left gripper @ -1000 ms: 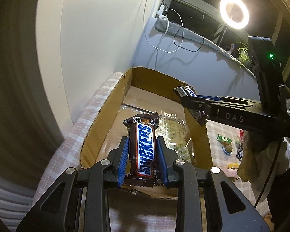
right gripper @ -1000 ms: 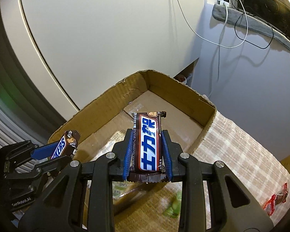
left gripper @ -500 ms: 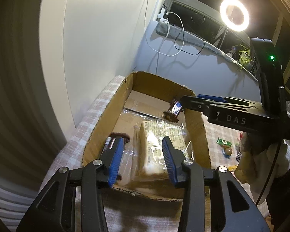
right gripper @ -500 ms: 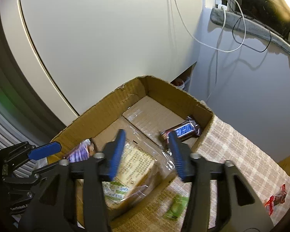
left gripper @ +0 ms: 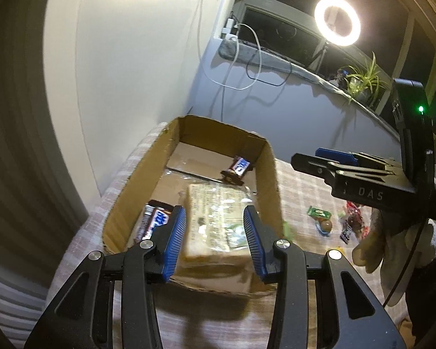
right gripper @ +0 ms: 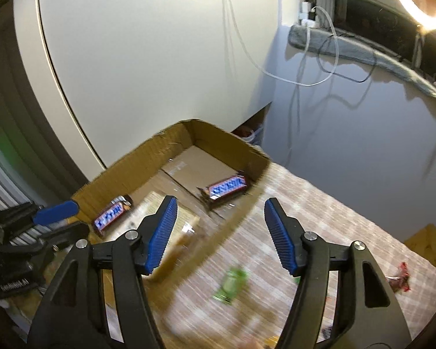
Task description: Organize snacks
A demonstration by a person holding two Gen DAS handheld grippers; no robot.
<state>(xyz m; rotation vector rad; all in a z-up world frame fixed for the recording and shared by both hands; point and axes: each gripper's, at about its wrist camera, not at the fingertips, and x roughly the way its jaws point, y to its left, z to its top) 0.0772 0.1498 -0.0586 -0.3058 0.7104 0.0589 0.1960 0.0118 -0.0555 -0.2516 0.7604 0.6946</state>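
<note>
An open cardboard box (left gripper: pixel 171 145) (right gripper: pixel 148 154) stands on a checked tablecloth. Inside lie two Snickers bars: one at the far right (left gripper: pixel 237 169) (right gripper: pixel 225 188), one at the near left (left gripper: pixel 154 221) (right gripper: pixel 112 213). A clear-wrapped pale packet (left gripper: pixel 215 218) (right gripper: pixel 174 221) lies between them. My left gripper (left gripper: pixel 215 241) is open and empty above the box's near edge. My right gripper (right gripper: pixel 221 232) is open wide and empty over the box's right wall; it also shows in the left wrist view (left gripper: pixel 334 160).
Loose snacks lie on the cloth right of the box: a green packet (left gripper: pixel 316 211) (right gripper: pixel 231 286), a round sweet (left gripper: pixel 325 225), red wrappers (left gripper: pixel 352 209) (right gripper: pixel 398 277). A white wall and cables stand behind the box. A ring light (left gripper: pixel 337 21) shines at the back.
Both grippers opened and dropped their Snickers bars into the box, then pulled back and up. The right gripper has shifted right, toward the cloth.
</note>
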